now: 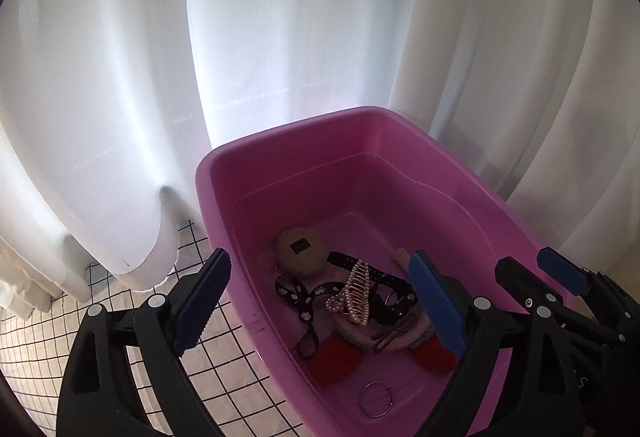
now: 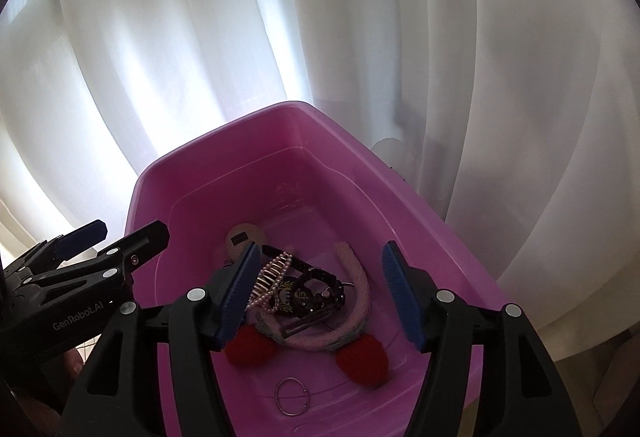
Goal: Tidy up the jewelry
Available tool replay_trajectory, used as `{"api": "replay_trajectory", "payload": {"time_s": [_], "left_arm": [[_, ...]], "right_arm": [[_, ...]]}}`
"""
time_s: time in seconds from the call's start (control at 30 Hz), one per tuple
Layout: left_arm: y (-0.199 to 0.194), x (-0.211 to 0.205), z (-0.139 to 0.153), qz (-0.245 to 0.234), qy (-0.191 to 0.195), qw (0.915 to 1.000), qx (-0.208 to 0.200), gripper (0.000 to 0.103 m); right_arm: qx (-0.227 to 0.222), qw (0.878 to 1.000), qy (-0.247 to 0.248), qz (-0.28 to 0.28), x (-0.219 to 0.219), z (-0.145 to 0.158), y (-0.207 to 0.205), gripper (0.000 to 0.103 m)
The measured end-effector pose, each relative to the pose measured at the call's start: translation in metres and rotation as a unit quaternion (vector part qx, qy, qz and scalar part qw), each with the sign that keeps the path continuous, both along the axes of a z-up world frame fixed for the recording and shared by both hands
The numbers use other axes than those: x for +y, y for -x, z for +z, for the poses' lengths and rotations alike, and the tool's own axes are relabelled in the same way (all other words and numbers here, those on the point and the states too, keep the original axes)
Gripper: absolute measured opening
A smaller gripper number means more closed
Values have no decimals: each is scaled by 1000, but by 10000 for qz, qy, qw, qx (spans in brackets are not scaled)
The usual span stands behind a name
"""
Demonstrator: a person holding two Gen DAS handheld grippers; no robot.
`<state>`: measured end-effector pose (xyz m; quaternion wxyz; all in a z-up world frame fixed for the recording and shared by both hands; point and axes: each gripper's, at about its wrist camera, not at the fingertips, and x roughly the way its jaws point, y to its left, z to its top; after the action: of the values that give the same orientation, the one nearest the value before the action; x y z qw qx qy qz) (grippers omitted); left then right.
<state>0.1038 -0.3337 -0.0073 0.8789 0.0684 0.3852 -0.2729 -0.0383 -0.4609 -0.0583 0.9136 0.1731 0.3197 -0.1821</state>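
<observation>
A pink plastic tub (image 1: 248,165) (image 2: 168,169) holds a pile of accessories: a pearl hair claw (image 1: 356,291) (image 2: 272,277), a black studded strap (image 1: 380,273) (image 2: 320,291), a beige round pouch (image 1: 302,251) (image 2: 244,235), a pink headband with red pompoms (image 1: 336,357) (image 2: 362,357), and a thin metal hoop (image 1: 376,399) (image 2: 292,395). My left gripper (image 1: 320,305) is open and empty, straddling the tub's left wall. My right gripper (image 2: 320,297) is open and empty above the pile; it also shows at the right in the left wrist view (image 1: 532,273).
White curtains (image 1: 280,17) (image 2: 360,17) hang close behind the tub. A white cloth with a black grid (image 1: 224,369) lies under and left of the tub. The left gripper's body (image 2: 80,277) shows at the left of the right wrist view.
</observation>
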Motion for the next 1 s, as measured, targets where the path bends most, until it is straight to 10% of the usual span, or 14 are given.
{"api": "replay_trajectory", "payload": {"time_s": [1.0], "left_arm": [[8, 24, 7, 448, -299, 9985, 47, 94]], "right_arm": [[-72, 9996, 216, 159, 17, 14, 8, 63]]}}
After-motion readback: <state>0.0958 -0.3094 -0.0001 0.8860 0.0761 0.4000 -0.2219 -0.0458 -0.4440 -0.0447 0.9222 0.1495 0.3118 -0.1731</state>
